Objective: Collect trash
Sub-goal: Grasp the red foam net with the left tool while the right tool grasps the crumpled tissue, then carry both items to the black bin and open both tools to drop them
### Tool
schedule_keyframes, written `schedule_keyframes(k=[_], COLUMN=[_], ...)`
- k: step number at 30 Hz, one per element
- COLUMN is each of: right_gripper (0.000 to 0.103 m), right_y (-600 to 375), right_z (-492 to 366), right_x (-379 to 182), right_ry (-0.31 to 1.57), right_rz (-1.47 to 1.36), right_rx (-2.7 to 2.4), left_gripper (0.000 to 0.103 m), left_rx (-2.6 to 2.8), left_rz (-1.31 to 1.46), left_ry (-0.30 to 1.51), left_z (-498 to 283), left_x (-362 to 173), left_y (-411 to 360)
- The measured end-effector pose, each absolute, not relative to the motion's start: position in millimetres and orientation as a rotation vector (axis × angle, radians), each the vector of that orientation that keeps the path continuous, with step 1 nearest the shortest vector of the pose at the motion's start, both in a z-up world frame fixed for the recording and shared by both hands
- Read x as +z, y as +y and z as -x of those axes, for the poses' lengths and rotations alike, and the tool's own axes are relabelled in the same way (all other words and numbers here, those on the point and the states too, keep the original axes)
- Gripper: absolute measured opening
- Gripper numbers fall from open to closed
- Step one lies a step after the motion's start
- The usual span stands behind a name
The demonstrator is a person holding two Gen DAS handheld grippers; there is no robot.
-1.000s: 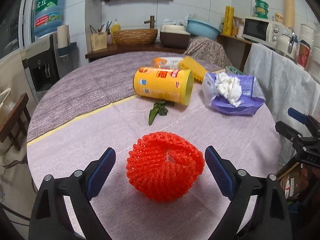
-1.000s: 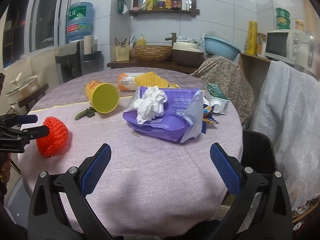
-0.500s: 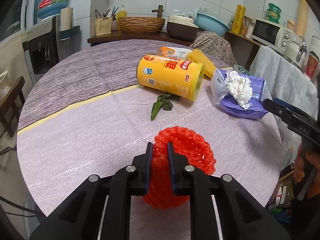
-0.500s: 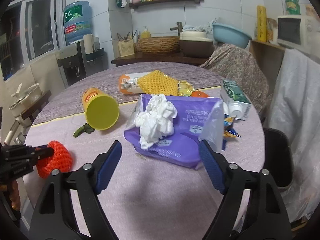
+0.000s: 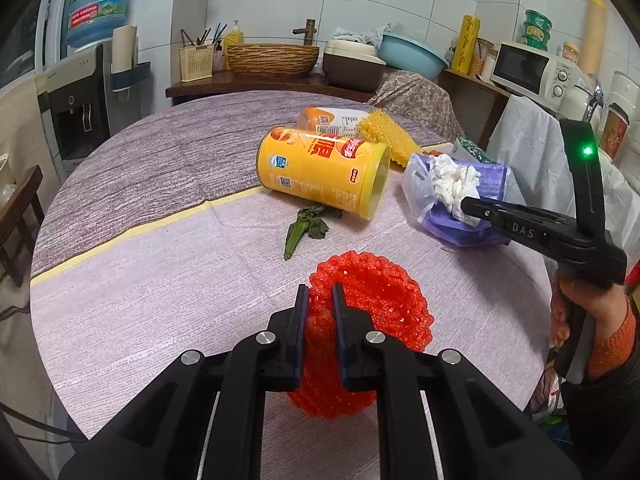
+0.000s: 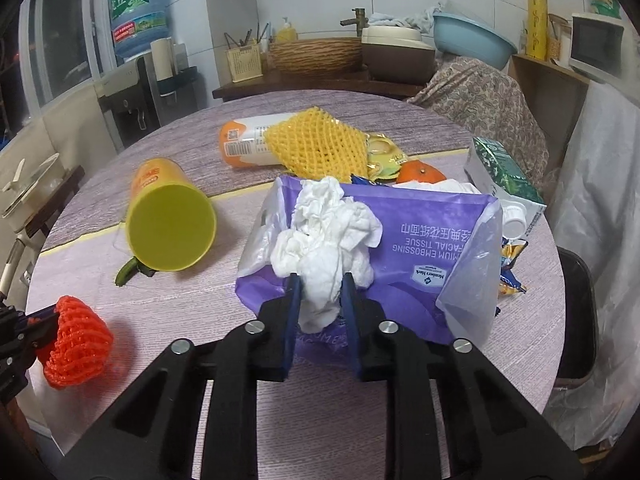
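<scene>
Left gripper (image 5: 320, 310) pinched shut on near wall of red foam fruit net (image 5: 370, 322), resting on round purple-clothed table (image 5: 160, 280). Right gripper (image 6: 320, 298) clamped on crumpled white tissue wad (image 6: 326, 240), atop purple facial-tissue pack (image 6: 420, 248) directly ahead. Yellow cylindrical snack can (image 6: 170, 220) on its side, forward-left of right gripper. Yellow foam mesh sleeve (image 6: 316, 146) farther ahead.
</scene>
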State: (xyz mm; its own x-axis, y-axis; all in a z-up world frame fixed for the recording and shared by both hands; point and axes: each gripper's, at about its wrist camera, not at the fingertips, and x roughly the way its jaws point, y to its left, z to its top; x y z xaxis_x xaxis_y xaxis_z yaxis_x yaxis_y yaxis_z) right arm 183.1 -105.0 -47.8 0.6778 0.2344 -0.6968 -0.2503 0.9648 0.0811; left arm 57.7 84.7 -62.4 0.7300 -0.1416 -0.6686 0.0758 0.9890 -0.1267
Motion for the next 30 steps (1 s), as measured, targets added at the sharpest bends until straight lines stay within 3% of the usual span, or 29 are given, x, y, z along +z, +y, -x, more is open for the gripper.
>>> schedule_keyframes(k=[5,8,22,30], right_gripper=[0.013,0.005,0.004,0.004], right_y=[-109.6,-113.5,-150.3,-220.6], right_z=[-173.6,-164.6,-142.1,-139.0], right_x=[-38.7,-29.4,8.8,42.8], right_ry=[0.733,0.688,0.585,0.527], right_rz=[-0.016,-0.028,-0.074,-0.133], right_rx=[0.322,0.344,0.391,0.320], left_gripper=[0.012,0.012,0.012,0.012], left_rx=[-0.132,-0.158,-0.266,-0.407], left_rz=[0.098,0.099,0.059,0.028], left_ry=[0.715,0.697,0.638,0.645], left_z=[-62.7,-67.5,-96.5,-129.5], left_x=[-51.7,-44.7,-15.1,3.2], left_y=[79.7,72.8,24.2,-26.7])
